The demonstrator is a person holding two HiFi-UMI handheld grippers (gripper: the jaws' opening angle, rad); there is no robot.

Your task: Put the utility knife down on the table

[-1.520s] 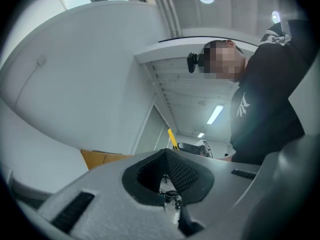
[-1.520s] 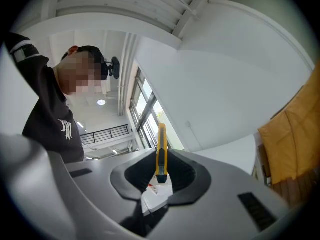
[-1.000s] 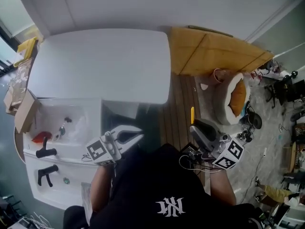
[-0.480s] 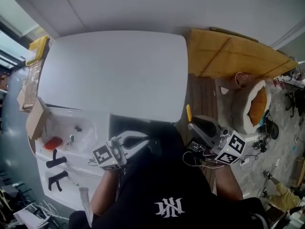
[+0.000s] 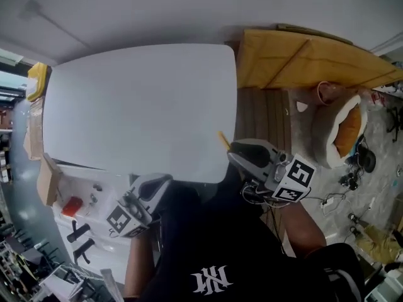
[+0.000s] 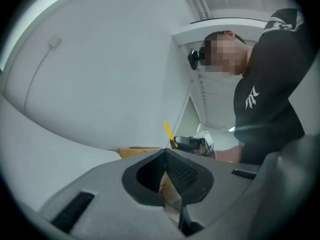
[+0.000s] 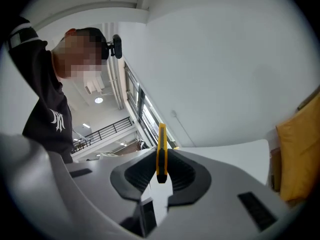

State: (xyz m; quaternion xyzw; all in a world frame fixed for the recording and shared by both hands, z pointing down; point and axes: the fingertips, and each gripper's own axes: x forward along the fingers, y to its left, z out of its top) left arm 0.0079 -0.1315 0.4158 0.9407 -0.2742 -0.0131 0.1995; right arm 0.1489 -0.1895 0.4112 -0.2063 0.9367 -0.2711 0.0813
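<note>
A yellow utility knife (image 5: 223,139) sticks out of my right gripper (image 5: 234,151), which is shut on it over the near right corner of the white table (image 5: 138,106). In the right gripper view the utility knife (image 7: 161,151) stands upright, pinched between the black pads of the right gripper (image 7: 160,170). My left gripper (image 5: 161,182) hangs below the table's near edge, shut with nothing in it. In the left gripper view the pads of the left gripper (image 6: 166,160) meet, and beyond them show the right gripper (image 6: 192,143) and the knife (image 6: 169,131).
A large tan cardboard sheet (image 5: 302,61) lies right of the table, with a round pet bed (image 5: 337,134) beside it. A white unit with black tools and a red item (image 5: 82,212) stands at lower left. A cardboard box (image 5: 47,178) sits by the table's left corner.
My right gripper has carried the knife left and up, from above the wooden floor to the table's near right corner. The left gripper sits lower and further left in view.
</note>
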